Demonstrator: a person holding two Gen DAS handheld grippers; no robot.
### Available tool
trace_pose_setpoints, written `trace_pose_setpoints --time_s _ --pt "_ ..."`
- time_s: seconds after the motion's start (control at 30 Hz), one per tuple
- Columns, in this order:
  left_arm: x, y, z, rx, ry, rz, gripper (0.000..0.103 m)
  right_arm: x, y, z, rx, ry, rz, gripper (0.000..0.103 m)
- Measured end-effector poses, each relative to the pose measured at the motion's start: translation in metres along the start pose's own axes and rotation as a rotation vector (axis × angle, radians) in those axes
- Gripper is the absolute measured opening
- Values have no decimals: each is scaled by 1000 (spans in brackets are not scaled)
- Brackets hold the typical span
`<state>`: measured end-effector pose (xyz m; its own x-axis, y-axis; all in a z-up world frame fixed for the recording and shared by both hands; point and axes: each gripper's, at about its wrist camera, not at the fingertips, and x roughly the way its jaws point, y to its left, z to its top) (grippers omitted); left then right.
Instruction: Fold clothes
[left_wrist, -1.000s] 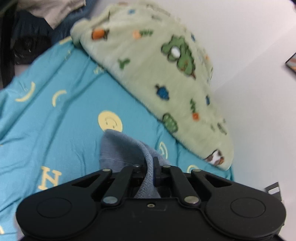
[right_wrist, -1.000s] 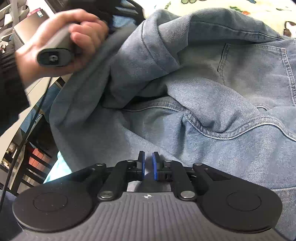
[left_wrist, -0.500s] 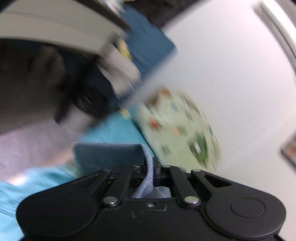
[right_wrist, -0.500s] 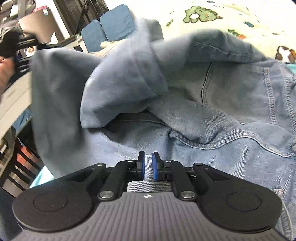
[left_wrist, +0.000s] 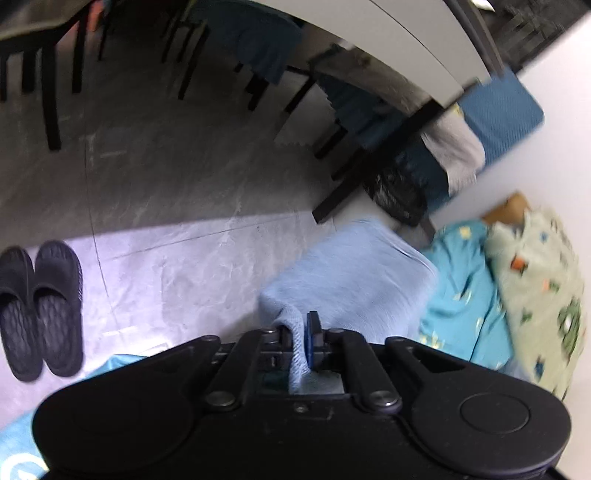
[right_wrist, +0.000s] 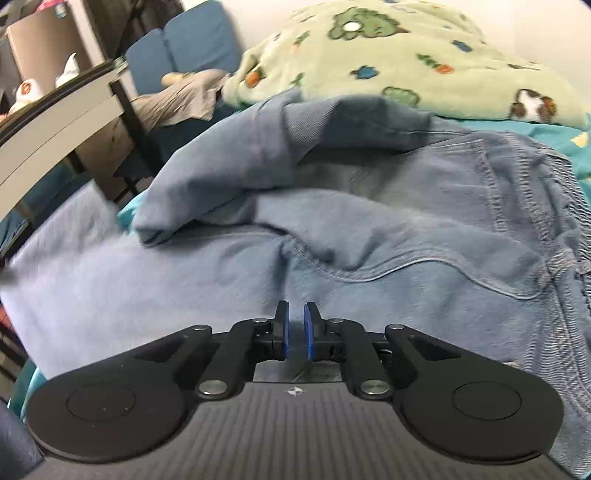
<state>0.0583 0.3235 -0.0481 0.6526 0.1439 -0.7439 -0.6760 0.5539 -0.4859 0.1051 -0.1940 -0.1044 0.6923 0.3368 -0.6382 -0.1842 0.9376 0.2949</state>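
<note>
left black two-finger gripper (left_wrist: 300, 341): clamped on an edge of the faded blue denim garment (left_wrist: 354, 273), jaws just eased slightly, cloth trailing toward 1 o'clock onto the turquoise printed bedsheet (left_wrist: 465, 299) | right black gripper (right_wrist: 295, 332): blue pads nearly together, small gap, over denim; whether it pinches cloth cannot be told | green dinosaur-print fleece blanket (right_wrist: 399, 55): 12 o'clock beyond garment | black slippers (left_wrist: 40, 310): floor, 9 o'clock
</note>
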Motion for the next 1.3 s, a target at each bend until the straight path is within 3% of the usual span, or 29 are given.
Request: trace_pose_setpoints --time_s 0.07,0.13,0.23,0.33,0.53,0.6,0.67,0.83,0.9,0.97,1.13,1.27,1.3 --pt "-10 -11 -5 68 -10 8 15 -5 -2 3 15 -21 -14 11" --pt "-27 -23 -15 158 -43 -7 34 -13 -4 3 17 -48 -35 12" --pt "-51 -49 -34 314 -101 -20 44 -26 -6 3 27 -54 -70 13" --pt "-76 -78 -61 456 -163 -84 55 -48 -12 6 38 -92 -98 13" --pt "-109 -135 -126 649 -174 -245 55 -97 -55 7 250 -169 -208 21" --pt "-115 -157 -150 708 -181 -298 55 -110 -78 0 389 -183 -242 38" --pt "-116 -175 -174 758 -175 -334 55 -120 -98 -10 515 -181 -261 42" --pt "-118 -203 -223 847 -91 -381 55 -128 -130 -41 765 -122 -284 46" --pt "-125 -209 -238 883 -44 -390 55 -129 -137 -51 848 -107 -291 63" --pt "-136 -211 -247 915 3 -403 56 -127 -143 -59 922 -100 -281 71" --pt "-173 -210 -261 1040 24 -403 62 -105 -153 -68 1053 -105 -168 71" --pt "-201 -215 -267 1104 159 -449 64 -82 -159 -68 1124 -86 -159 70" --pt "-208 -216 -268 1112 190 -457 64 -80 -161 -66 1130 -100 -173 60"
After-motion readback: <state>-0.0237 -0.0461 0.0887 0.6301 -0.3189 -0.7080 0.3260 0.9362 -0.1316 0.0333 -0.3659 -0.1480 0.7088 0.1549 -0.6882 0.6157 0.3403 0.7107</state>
